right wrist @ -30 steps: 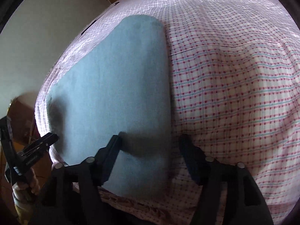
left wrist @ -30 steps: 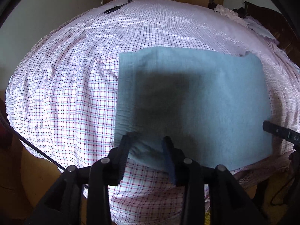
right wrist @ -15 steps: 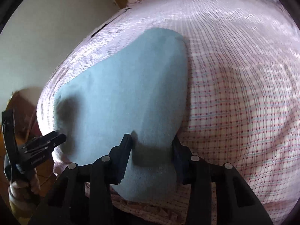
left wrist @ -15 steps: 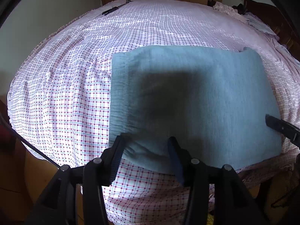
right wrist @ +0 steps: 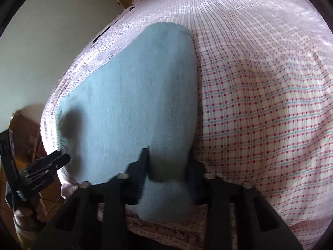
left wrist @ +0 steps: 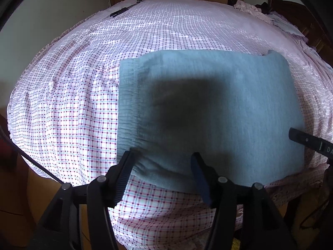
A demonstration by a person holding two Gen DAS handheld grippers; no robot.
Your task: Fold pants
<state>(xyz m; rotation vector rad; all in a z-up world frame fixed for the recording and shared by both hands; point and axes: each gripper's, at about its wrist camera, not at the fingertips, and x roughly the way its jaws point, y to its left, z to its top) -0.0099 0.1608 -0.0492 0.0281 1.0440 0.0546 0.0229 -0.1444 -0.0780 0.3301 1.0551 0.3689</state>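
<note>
My right gripper (right wrist: 166, 162) is pinched on the near right corner of the blue pants (right wrist: 129, 95); my left gripper (left wrist: 162, 164) straddles the near left corner, jaws apart. Pants run left-right across the bed (left wrist: 72, 108).

- right gripper (right wrist: 167, 162): near edge of the pants (right wrist: 133, 95) bunches between its fingers, blurry, grip hard to judge
- left gripper (left wrist: 162, 162): pants corner sits between its fingers, contact unclear
</note>
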